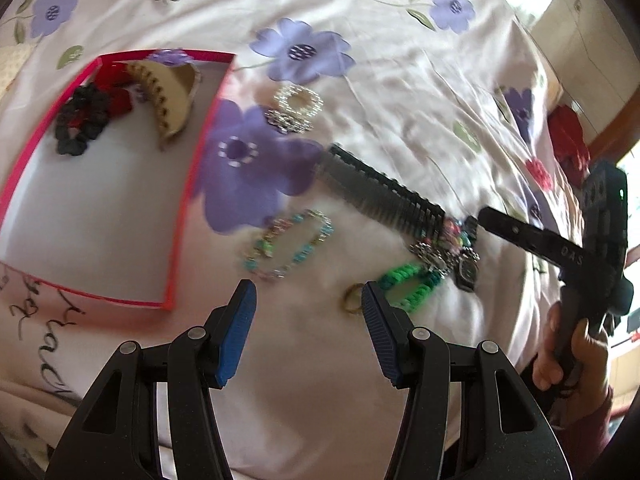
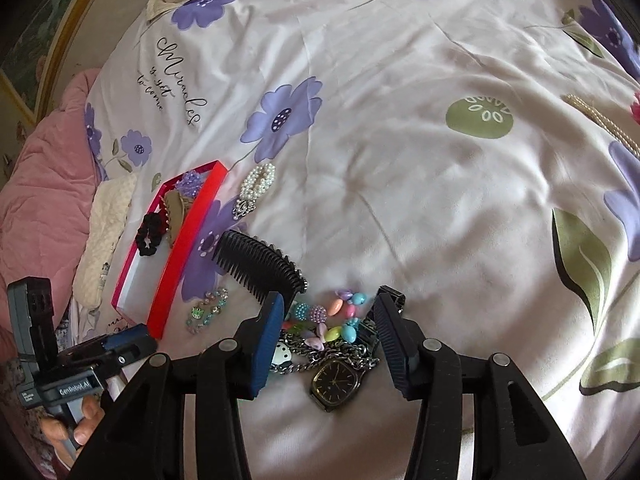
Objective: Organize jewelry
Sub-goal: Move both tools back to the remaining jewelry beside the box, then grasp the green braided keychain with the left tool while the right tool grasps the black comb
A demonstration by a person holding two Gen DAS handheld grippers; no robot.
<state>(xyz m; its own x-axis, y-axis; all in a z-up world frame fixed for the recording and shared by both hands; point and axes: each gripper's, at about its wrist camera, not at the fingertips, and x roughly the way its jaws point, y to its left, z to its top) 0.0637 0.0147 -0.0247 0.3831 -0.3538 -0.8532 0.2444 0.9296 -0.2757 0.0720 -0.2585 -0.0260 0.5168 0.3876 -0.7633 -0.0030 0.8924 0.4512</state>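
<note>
**Metal and beads heaped between the right gripper's fingers**

Metal chain, pastel beads and a dark square-faced watch (image 2: 335, 380) lie tangled in one pile (image 2: 328, 332) on the floral bedspread (image 2: 400, 140), and that pile sits straight ahead of the right gripper (image 2: 329, 344), framed by its two blue pads. The jaws stand about half open and are widening slightly; nothing is pressed between them, so the gripper holds nothing. The watch lies nearest the camera, its strap running up and to the right towards the right-hand finger.

Just up and left of the pile, a black comb (image 2: 260, 268) lies with its long axis slanting from the pile towards the red-rimmed box (image 2: 180, 240), which already holds a tan claw clip (image 2: 174, 208) and a dark scrunchie (image 2: 150, 232). A beaded bracelet (image 2: 206, 310) rests between comb and box.

The left gripper (image 1: 309, 312) hovers about half open and empty, with a small gold ring (image 1: 352, 298) and a green bracelet (image 1: 408, 284) just beyond its right finger. Judging by position, the right hand is nearer the pile, the left nearer the box.
</note>
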